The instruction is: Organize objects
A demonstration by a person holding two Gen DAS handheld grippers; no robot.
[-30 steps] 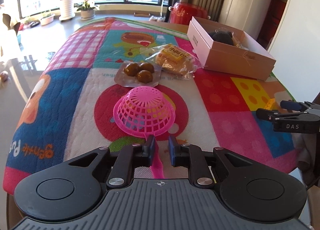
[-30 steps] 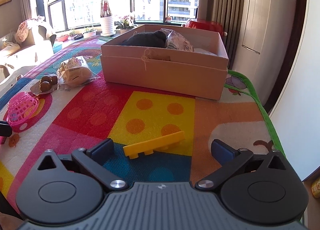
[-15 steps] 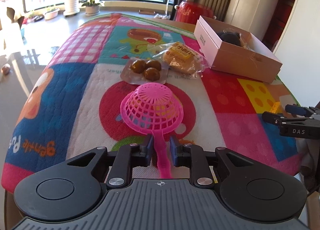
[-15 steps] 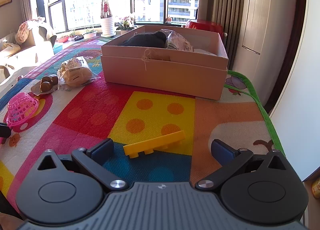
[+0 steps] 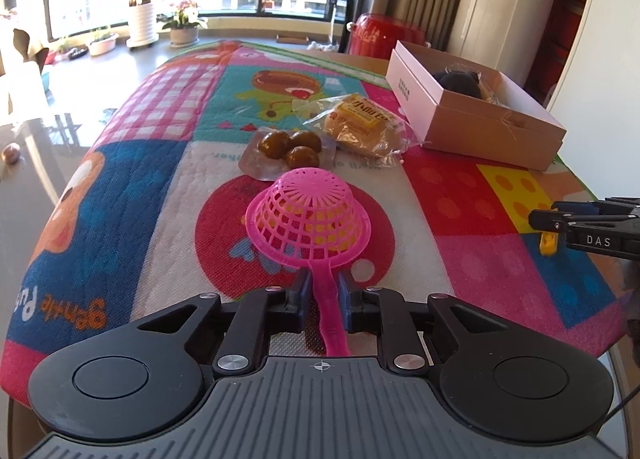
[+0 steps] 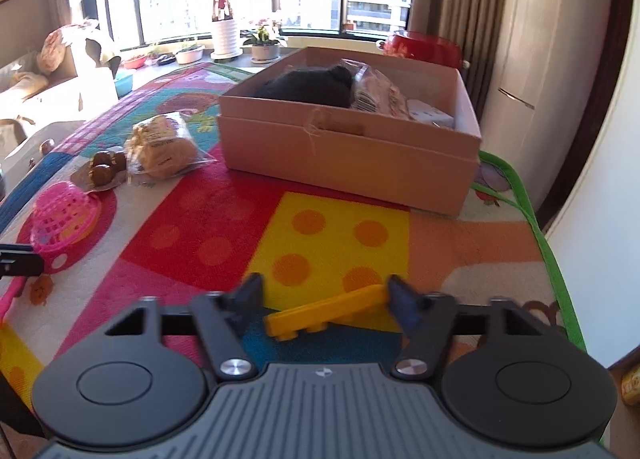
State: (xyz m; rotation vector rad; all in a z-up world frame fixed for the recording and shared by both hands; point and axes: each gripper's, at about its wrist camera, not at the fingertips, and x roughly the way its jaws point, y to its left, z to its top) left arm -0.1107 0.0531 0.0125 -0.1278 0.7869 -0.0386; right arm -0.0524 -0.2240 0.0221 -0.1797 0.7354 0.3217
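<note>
While two grippers work the quilted mat, one box waits.
Left gripper clamps one pink mesh strainer left of the box; right gripper has just been closing, with one yellow plastic bar between its jaws.

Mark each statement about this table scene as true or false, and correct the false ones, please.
1. The left gripper is shut on the handle of the pink plastic mesh strainer. True.
2. The strainer's bowl faces mouth up. False: it is upside down, dome on top.
3. The flat yellow plastic piece lies between the right gripper's fingers. True.
4. The open cardboard box is empty. False: it holds a dark object and a clear packet.
5. Three brown round snacks lie inside the box. False: they sit on the colourful mat.
</note>
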